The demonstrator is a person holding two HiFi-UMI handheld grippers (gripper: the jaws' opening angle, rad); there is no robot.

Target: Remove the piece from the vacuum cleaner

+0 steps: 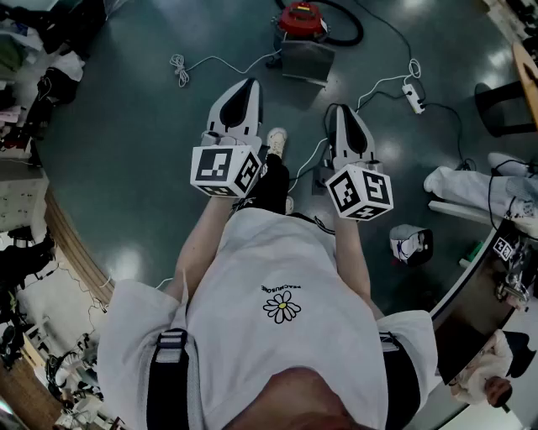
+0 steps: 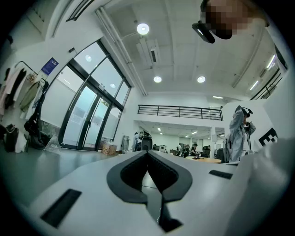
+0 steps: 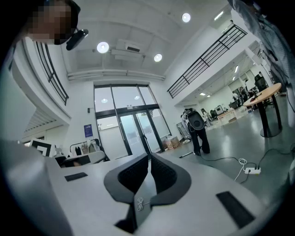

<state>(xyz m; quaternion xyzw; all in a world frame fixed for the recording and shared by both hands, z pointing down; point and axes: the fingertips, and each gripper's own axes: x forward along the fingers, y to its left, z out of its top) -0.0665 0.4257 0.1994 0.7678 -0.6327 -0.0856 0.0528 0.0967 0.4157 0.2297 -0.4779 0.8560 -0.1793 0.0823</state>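
The left gripper (image 1: 249, 86) is shut: in the left gripper view its two dark pads meet at the tip with nothing between them. The right gripper (image 1: 340, 111) is shut the same way, its pads together and empty in the right gripper view. In the head view both are held out at waist height, side by side and apart, pointing forward over the floor (image 1: 126, 126).

The vacuum (image 1: 301, 18) stands on the floor well ahead of both grippers, at the top edge of the head view and partly cut off by it. It has a red domed top with a dark middle. A black hose (image 1: 349, 35) curves out from its right side. Just in front of the red top, on the person's side, sits a squarish grey metal part (image 1: 306, 60); whether it is joined to the vacuum cannot be told. Neither gripper touches the vacuum.

A white cable (image 1: 220, 60) runs along the floor from the vacuum's left to a coiled end. To the right of the vacuum lies a white power strip (image 1: 414, 98) with its own cable.
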